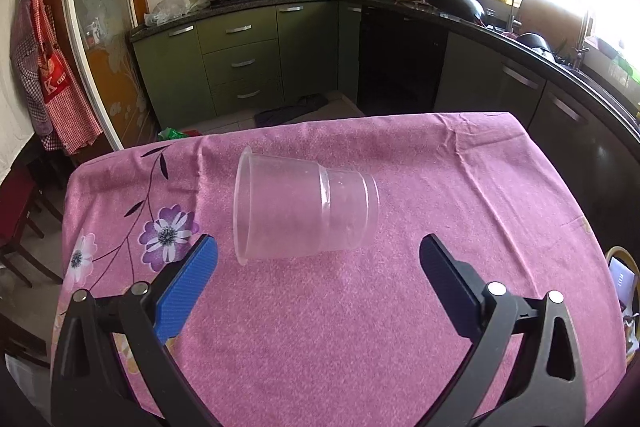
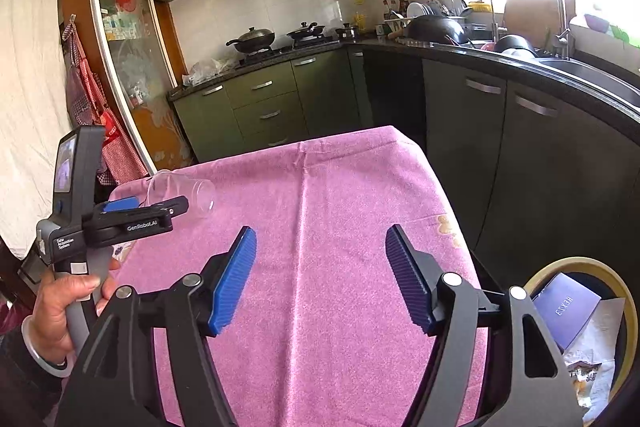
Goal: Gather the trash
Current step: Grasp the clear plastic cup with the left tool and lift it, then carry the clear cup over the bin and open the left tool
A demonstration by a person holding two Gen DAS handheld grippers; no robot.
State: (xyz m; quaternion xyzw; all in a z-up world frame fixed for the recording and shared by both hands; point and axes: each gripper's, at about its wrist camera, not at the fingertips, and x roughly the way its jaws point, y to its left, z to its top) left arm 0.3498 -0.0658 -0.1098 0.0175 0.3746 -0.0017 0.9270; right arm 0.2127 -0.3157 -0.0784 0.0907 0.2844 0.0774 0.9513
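A clear plastic cup (image 1: 304,207) lies on its side on the pink flowered tablecloth (image 1: 360,327), its mouth turned left. My left gripper (image 1: 320,247) is open, its blue pads standing wide just short of the cup and not touching it. In the right wrist view the cup (image 2: 188,193) shows at the table's far left, beside the left gripper (image 2: 162,203), which a hand (image 2: 68,299) holds. My right gripper (image 2: 320,233) is open over bare cloth (image 2: 340,187) with nothing between its fingers.
A round bin (image 2: 576,263) stands low off the table's right edge, holding a purple box (image 2: 564,307) and crumpled paper (image 2: 592,367); its rim (image 1: 618,255) shows in the left view. Dark kitchen cabinets (image 2: 520,167) run along the right and back. Chairs (image 1: 20,219) stand left.
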